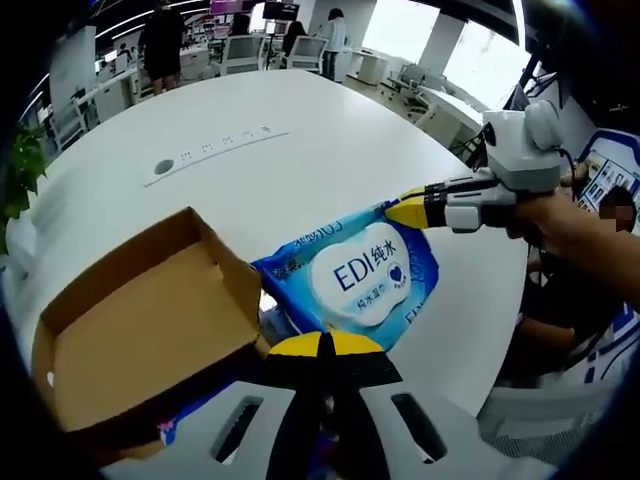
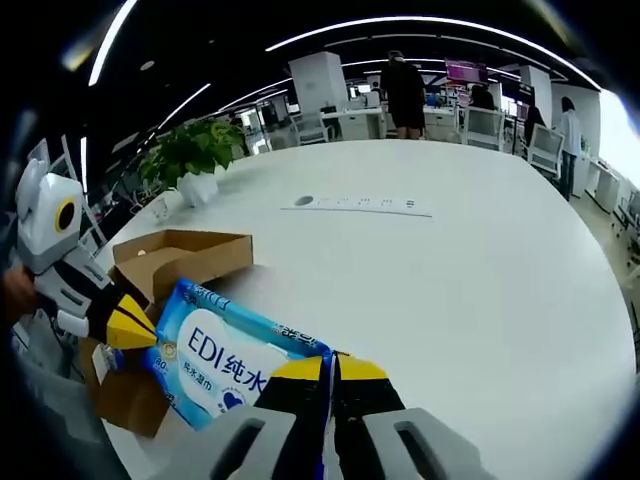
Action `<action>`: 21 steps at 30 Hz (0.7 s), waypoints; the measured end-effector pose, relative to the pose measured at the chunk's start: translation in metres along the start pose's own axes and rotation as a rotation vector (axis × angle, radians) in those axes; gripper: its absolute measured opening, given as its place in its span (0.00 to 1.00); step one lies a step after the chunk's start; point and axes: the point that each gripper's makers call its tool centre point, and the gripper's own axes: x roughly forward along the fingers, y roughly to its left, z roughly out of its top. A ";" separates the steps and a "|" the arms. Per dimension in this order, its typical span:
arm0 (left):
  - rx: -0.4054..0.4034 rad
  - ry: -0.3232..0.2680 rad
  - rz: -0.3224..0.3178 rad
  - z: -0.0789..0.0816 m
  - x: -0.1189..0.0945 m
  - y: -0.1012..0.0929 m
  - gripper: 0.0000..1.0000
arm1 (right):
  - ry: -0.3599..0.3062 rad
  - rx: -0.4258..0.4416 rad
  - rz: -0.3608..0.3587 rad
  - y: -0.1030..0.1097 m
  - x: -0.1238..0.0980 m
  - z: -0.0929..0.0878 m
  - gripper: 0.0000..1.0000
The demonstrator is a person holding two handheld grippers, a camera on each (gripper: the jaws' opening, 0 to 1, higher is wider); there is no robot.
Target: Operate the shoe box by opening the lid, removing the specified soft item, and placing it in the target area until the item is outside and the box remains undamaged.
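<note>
Lid of brown cardboard shoe box (image 1: 140, 320) open; blue soft wet-wipe pack (image 1: 355, 280) lifted clear, above white round table (image 1: 300, 150). Left gripper (image 1: 322, 345) and right gripper (image 2: 330, 368) each clamped on pack edge. Placement remains.

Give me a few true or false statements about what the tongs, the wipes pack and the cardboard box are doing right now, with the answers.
1. Both tongs grip the wipes pack. True: the left tongs and right tongs are each shut on an edge.
2. The box lid is closed. False: it stands open.
3. The pack lies inside the box. False: it is held outside, beside the box, above the table.
4. A potted plant stands on the table. True.
5. The pack is red. False: it is blue and white.
</note>
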 end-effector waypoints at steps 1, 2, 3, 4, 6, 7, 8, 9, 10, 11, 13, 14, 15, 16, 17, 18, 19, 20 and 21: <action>0.002 0.001 0.000 0.000 0.000 -0.001 0.00 | 0.001 0.000 -0.001 -0.001 0.001 -0.001 0.00; 0.003 0.002 0.001 0.000 0.001 -0.001 0.00 | 0.004 0.004 -0.003 -0.002 0.003 -0.003 0.00; 0.006 0.003 0.001 0.000 0.002 -0.001 0.00 | 0.005 0.006 -0.005 -0.002 0.003 -0.004 0.00; 0.008 0.004 0.001 0.000 0.002 -0.001 0.00 | 0.006 0.009 -0.007 -0.002 0.004 -0.005 0.00; 0.006 0.005 0.000 0.000 0.003 -0.002 0.00 | 0.008 0.016 -0.010 -0.003 0.007 -0.006 0.00; 0.007 0.005 -0.001 0.000 0.004 -0.002 0.00 | 0.012 0.022 -0.012 -0.004 0.008 -0.008 0.00; 0.009 0.006 -0.001 0.000 0.004 -0.002 0.00 | 0.012 0.023 -0.014 -0.004 0.008 -0.009 0.00; 0.011 0.006 0.000 0.000 0.004 -0.002 0.00 | 0.014 0.024 -0.017 -0.004 0.009 -0.011 0.00; 0.013 0.004 -0.001 0.000 0.004 -0.002 0.00 | 0.014 0.023 -0.022 -0.005 0.010 -0.012 0.00; 0.012 -0.012 -0.013 0.003 0.004 -0.004 0.00 | 0.005 0.025 -0.012 -0.004 0.010 -0.010 0.00; 0.010 -0.005 -0.007 0.002 0.004 -0.002 0.00 | 0.009 0.021 -0.012 -0.001 0.014 -0.012 0.00; 0.014 -0.007 -0.006 0.002 0.003 -0.002 0.00 | 0.008 0.019 -0.018 -0.002 0.015 -0.012 0.00; 0.015 -0.009 -0.004 0.002 0.002 -0.002 0.00 | 0.008 0.026 -0.022 -0.003 0.016 -0.012 0.00; 0.014 -0.012 -0.003 0.002 0.002 -0.001 0.00 | 0.008 0.031 -0.023 -0.003 0.016 -0.012 0.00; 0.014 -0.014 -0.003 0.003 0.002 0.000 0.00 | 0.009 0.032 -0.024 -0.003 0.017 -0.013 0.00; 0.012 -0.017 -0.004 0.003 0.001 0.000 0.00 | 0.010 0.031 -0.026 -0.005 0.018 -0.013 0.00; 0.010 -0.020 -0.003 0.003 0.000 0.001 0.00 | 0.011 0.031 -0.026 -0.005 0.018 -0.013 0.00; 0.011 -0.025 -0.001 0.004 0.000 0.001 0.00 | 0.012 0.029 -0.026 -0.005 0.019 -0.013 0.00; 0.010 -0.029 -0.002 0.005 -0.001 0.001 0.00 | 0.013 0.028 -0.027 -0.006 0.019 -0.013 0.00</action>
